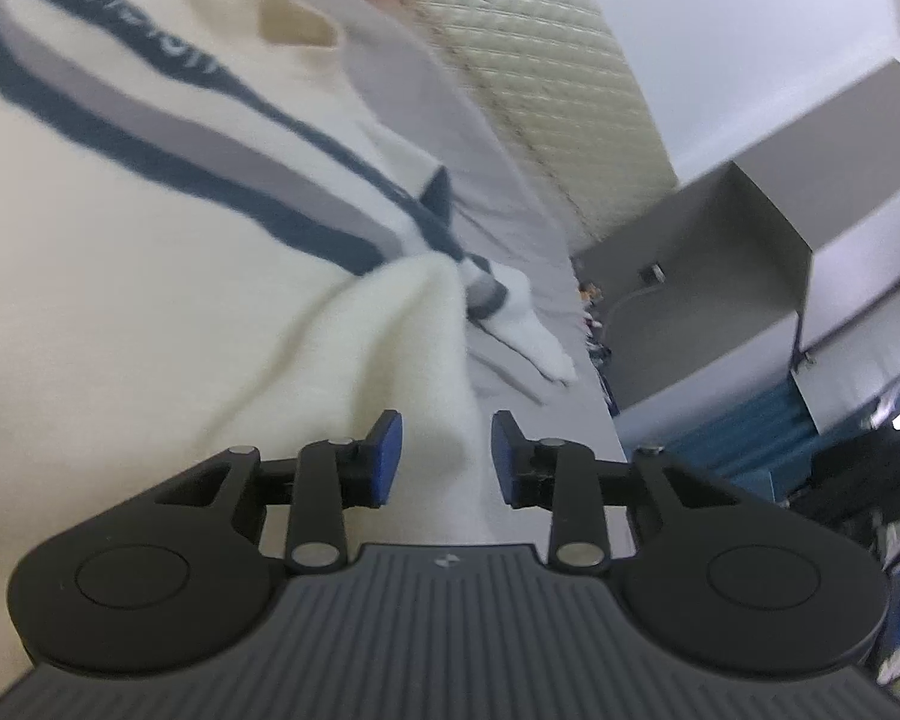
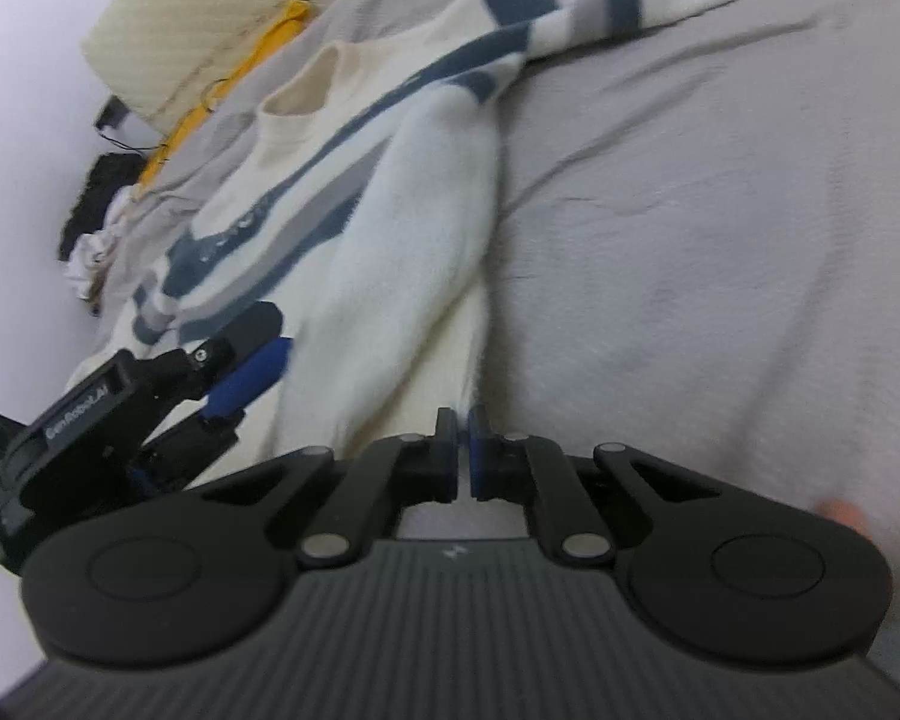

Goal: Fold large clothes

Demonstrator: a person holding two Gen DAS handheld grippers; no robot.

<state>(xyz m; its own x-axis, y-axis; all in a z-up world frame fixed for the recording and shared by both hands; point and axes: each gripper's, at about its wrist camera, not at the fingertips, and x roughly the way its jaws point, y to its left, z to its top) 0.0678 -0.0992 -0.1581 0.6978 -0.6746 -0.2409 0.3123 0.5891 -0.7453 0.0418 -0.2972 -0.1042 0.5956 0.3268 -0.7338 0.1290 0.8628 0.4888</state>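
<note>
Cream sweater (image 2: 402,228) with navy and grey chest stripes is laid flat on grey bedsheet (image 2: 720,240); near sleeve (image 2: 414,252) is already turned in over body, far sleeve (image 2: 660,6) is spread outward. Right gripper (image 2: 463,450): fingers seen pressed together at hem edge; whether fabric is pinched cannot be told. Left gripper (image 1: 444,456): fingers parted partway, fabric fold lying between, not clamped. Judgement: hem should be lifted evenly, kept taut, edges aligned before fold is laid.

Only thing I can actually read is "Gen Robot.AI" in pale letters on the black body of the left gripper (image 2: 243,381). The sweater (image 1: 150,192) has light lettering on its dark blue stripe, but it's too blurry to read.
</note>
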